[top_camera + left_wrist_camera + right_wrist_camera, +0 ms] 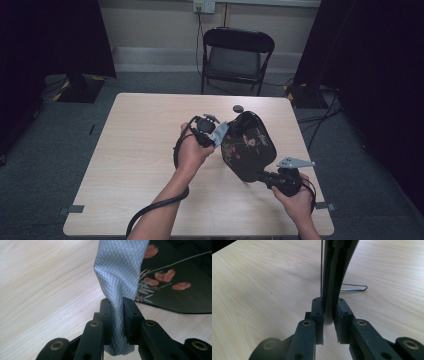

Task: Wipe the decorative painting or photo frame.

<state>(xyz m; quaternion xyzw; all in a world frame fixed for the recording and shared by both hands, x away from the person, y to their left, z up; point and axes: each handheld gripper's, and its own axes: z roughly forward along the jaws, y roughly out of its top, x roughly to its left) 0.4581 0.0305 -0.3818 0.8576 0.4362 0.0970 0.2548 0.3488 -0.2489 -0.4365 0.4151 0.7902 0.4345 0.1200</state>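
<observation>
Now left gripper (117, 312) clamping grey cloth (120, 272) at frame centre, right gripper (329, 315) pinching black floral plate's (248, 145) edge, lower right.

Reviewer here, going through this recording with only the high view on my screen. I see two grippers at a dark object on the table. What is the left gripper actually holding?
Observer: The left gripper is shut on a grey woven cloth with a diamond pattern, hanging bunched between its jaws.
Operator: And the dark object, is it plain?
Observer: No. The black board carries a print of reddish flowers and pale stems.
Operator: How does the right gripper hold it?
Observer: The right gripper is shut on the board's thin edge, so the board stands on edge above the table.
Operator: Anything behind it?
Observer: A thin wire loop lies on the table past the board.
</observation>
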